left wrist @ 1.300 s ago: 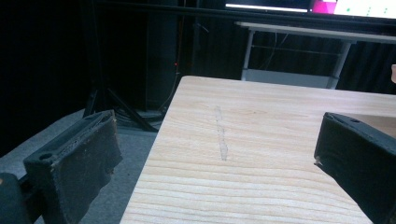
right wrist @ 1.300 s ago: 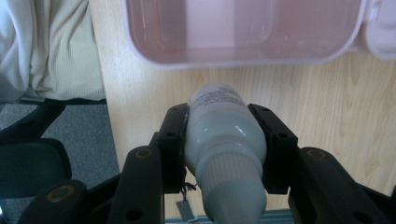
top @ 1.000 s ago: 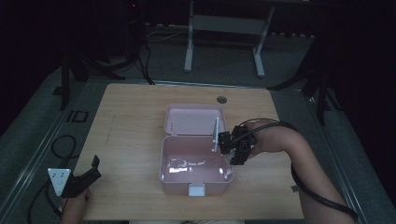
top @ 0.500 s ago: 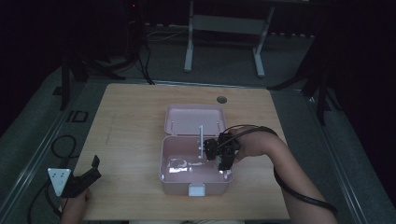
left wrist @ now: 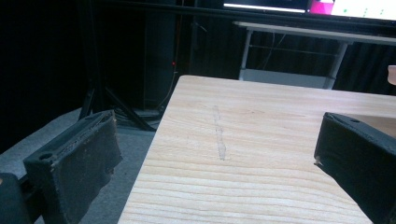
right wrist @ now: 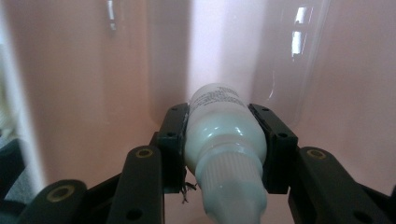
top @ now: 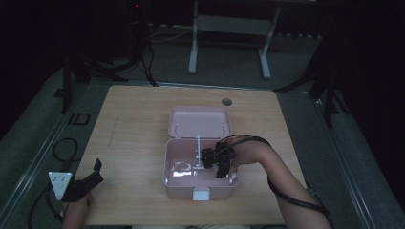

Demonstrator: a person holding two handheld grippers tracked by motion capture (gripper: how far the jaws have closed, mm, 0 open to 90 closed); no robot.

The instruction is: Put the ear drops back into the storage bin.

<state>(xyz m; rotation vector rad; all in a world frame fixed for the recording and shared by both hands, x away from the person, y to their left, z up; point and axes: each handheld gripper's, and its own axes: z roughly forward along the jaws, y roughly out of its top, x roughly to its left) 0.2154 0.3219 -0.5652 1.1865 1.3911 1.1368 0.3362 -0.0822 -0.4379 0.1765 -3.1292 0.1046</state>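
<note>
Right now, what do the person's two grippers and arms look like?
Both grippers are black. The left gripper carries a grey three-cornered plate with small dots and has thick, blocky pads. The right gripper shows brass-ringed screw holes, and black cable loops around the bare forearm.

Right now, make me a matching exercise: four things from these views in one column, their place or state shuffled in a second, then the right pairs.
Things
1. left gripper
2. right gripper
3. pink box
4. small white bottle

Place or state
A. lid swung back, lying open on the table
B. clamped between two black jaws
C. jaws wide apart at the table's near left corner
D. reaching over the box's open base

Pairs: 1-C, 2-D, 3-A, 4-B
</note>
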